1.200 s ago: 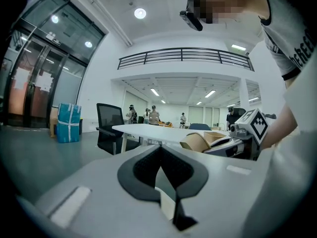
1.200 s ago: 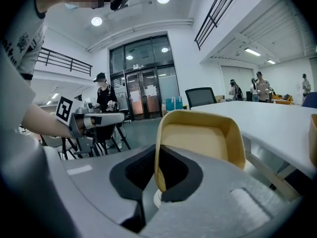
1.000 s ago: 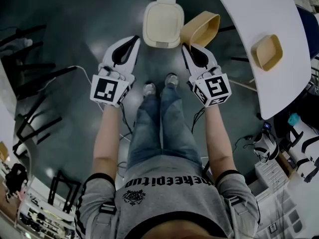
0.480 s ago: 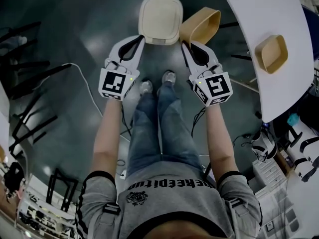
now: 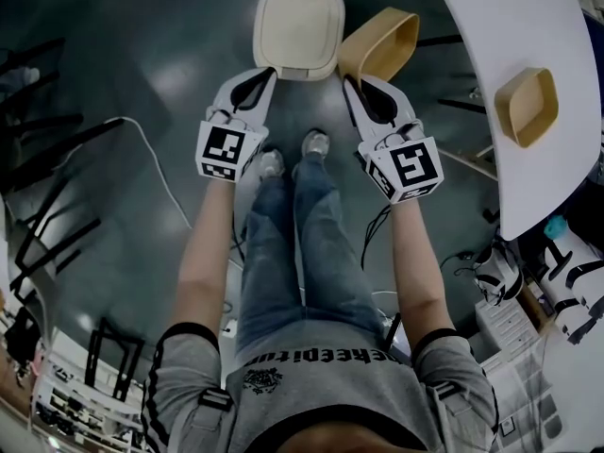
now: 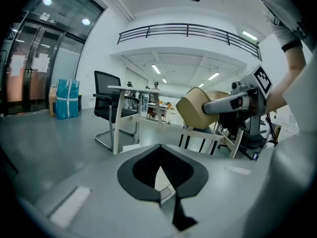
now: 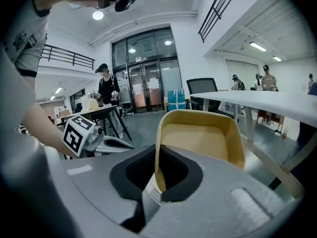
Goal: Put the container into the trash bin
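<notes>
The trash bin stands on the floor ahead of my feet, its cream lid down. My right gripper is shut on the rim of the tan container, holding it tilted just right of the bin. In the right gripper view the container's wall sits clamped between the jaws. My left gripper has its jaws together, empty, with its tips at the near edge of the bin's lid; whether it touches the lid I cannot tell. The left gripper view shows the container in the right gripper.
A white table curves along the right with a second tan container on it. Dark chair frames and a cable lie on the floor at the left. My feet stand just behind the bin. Desks and chairs fill the room beyond.
My left gripper has come down and forward to the near edge of the bin's lid. The right gripper has stayed beside the bin, sinking a little with the container.
</notes>
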Tool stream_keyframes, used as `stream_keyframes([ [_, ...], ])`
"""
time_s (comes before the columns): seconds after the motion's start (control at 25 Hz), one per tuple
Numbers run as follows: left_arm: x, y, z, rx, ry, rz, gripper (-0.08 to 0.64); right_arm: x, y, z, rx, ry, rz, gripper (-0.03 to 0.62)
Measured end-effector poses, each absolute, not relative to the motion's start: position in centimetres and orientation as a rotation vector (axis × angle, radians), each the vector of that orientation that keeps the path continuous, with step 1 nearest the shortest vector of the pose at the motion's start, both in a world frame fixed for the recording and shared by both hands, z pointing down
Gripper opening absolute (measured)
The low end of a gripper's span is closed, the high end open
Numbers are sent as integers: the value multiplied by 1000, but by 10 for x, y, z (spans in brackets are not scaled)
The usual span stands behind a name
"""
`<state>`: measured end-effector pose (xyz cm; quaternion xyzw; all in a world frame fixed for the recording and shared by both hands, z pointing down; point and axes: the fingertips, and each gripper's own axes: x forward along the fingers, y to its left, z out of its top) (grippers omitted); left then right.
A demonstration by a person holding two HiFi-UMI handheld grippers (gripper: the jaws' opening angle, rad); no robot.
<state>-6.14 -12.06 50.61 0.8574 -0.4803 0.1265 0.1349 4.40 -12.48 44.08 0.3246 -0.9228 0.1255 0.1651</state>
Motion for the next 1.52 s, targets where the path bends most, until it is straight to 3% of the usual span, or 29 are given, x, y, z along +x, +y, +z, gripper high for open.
stream_keyframes([
  [0.76,-27,-123,625,2397,-1223,623,5,58,-120,481,889,-2601,390,11],
  [1.52,-24,-133,682,2372,-1183,771,6,62,-115,515,899,-2576,354,9],
])
